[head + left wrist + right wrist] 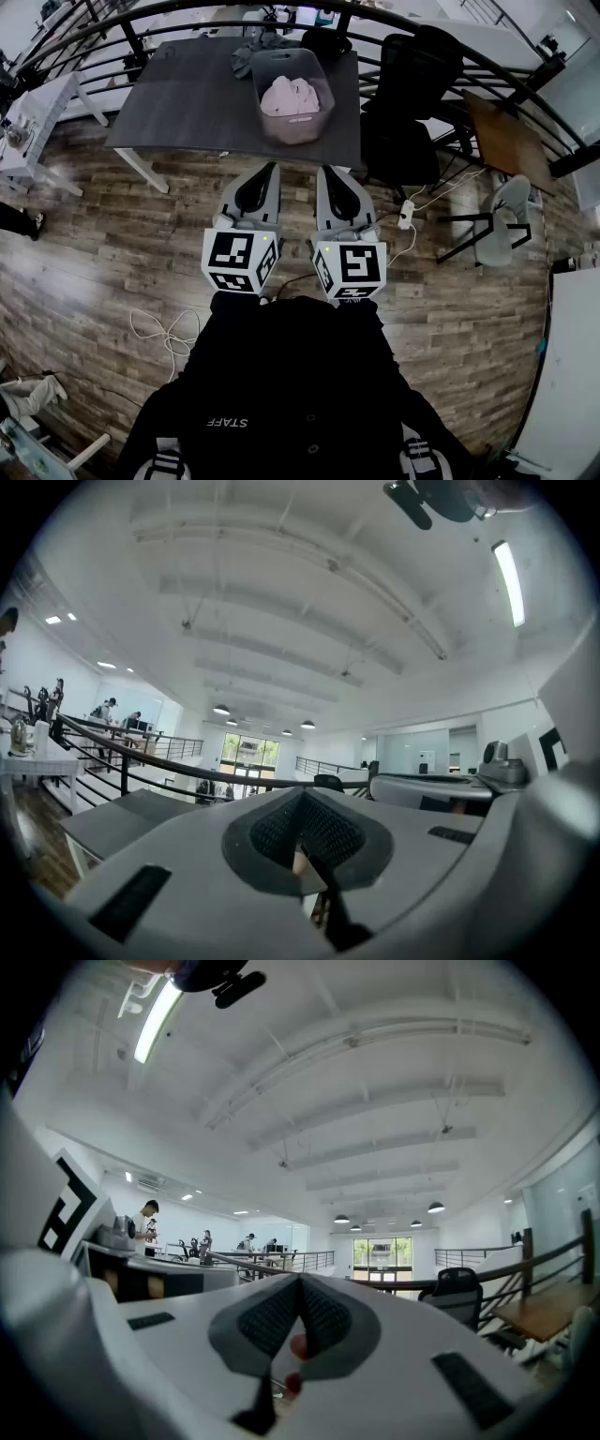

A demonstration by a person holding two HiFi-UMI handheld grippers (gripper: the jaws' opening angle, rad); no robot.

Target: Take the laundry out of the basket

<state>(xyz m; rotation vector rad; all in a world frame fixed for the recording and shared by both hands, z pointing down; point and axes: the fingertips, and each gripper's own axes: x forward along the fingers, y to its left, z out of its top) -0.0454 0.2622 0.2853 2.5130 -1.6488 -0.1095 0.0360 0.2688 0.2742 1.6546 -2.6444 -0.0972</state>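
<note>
Laundry [291, 97], a pale bundle, lies inside the basket [292, 131] on the desk [187, 94]. A grey cloth [246, 58] lies just behind the basket. The left tool [270, 171] and right tool [324, 172] are each pressed together and empty, held by the person's chest, well short of the desk. By the look of it, the whole job is left to do.

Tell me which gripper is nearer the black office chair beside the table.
Right. The right gripper is just to the left of the black office chair in the head view. The left gripper is on the far side of the right one, farther from the chair, in front of the table.
</note>
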